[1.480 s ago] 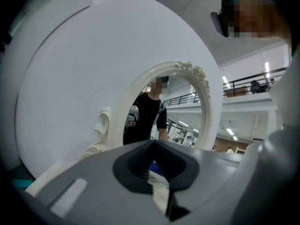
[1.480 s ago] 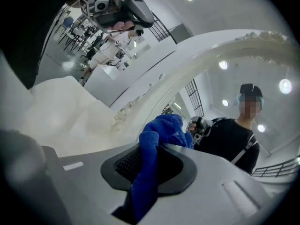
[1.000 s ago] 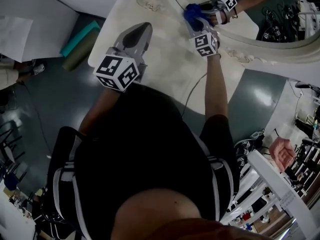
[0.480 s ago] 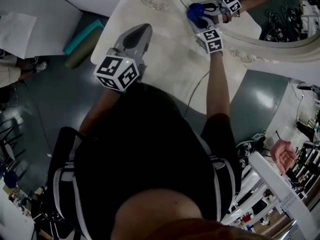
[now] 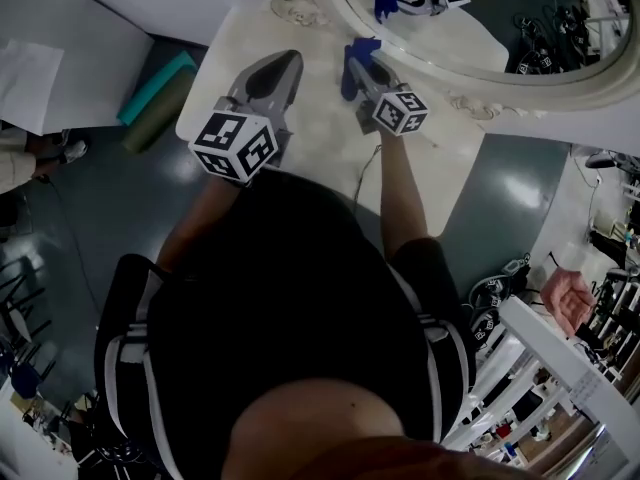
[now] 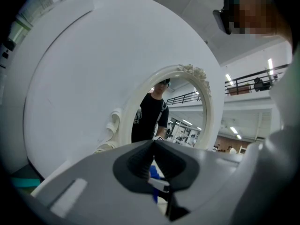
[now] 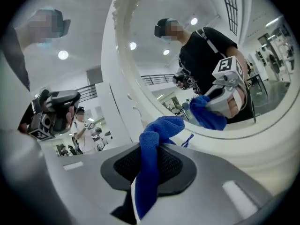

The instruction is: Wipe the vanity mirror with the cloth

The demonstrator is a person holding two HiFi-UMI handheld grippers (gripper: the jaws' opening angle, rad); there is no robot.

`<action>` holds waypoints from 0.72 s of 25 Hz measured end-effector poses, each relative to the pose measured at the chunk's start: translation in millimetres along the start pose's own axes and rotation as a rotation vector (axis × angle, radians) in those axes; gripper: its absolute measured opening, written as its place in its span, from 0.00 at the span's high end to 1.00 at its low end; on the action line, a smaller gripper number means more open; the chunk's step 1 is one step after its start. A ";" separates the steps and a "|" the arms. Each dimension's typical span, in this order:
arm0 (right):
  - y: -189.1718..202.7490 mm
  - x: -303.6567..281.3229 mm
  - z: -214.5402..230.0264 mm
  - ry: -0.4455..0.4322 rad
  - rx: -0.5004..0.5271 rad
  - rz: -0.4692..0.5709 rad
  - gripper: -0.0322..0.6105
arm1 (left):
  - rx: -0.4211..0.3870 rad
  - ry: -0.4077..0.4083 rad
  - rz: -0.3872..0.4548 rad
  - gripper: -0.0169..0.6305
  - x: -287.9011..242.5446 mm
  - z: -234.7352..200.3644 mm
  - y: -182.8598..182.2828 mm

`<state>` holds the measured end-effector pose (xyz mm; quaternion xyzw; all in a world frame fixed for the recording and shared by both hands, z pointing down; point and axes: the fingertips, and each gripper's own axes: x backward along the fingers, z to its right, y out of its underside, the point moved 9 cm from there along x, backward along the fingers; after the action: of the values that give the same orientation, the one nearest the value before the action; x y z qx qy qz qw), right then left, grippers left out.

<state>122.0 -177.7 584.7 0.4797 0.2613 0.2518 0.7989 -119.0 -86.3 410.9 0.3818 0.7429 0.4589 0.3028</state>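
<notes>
The right gripper [image 5: 362, 68] was clamped on the blue cloth [image 5: 349, 63], which stood bunched above its tips and hung down between the two dark pads in the right gripper view, where the gripper [image 7: 149, 159] held a narrow fold of the cloth [image 7: 157, 135] with the rest trailing toward the camera. In the head view the cloth hung over the cream vanity top [image 5: 325, 143], just short of the carved lower edge of the vanity mirror [image 5: 470, 33] and not touching the glass (the mirror gave back a second blue wad and a marker cube higher up, a reflection only). The right gripper view showed the same: the oval mirror [image 7: 206, 74] rose close behind the cloth, its pale frame curving between them, and the person in a black shirt appeared in the glass. The left gripper [image 5: 283, 63] was held over the left part of the vanity top, well apart from the cloth, pointing toward the mirror's frame. In its own view the left gripper [image 6: 153, 146] had its jaws pressed together with nothing gripped, and the mirror [image 6: 180, 111] stood ahead of it against a round white panel [image 6: 93, 69]. A teal roll [image 5: 160, 78] lay on the dark floor to the left of the vanity.
</notes>
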 end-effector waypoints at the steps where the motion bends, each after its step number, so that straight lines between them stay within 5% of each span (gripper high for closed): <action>1: 0.3 1.6 -9.7 0.002 -0.019 0.014 0.84 | -0.001 0.007 0.001 0.96 -1.3 0.7 -0.3; 10: -36.7 48.1 -77.9 0.166 -0.133 0.274 0.83 | 0.004 0.093 -0.001 0.96 -15.6 6.1 1.5; 18: -79.2 112.1 -106.5 0.487 0.009 0.451 0.83 | -0.042 0.142 0.003 0.96 -26.3 19.7 5.4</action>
<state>146.4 -69.7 450.9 0.4546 0.3330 0.5283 0.6351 -87.8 -98.1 410.7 0.3431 0.7521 0.5008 0.2565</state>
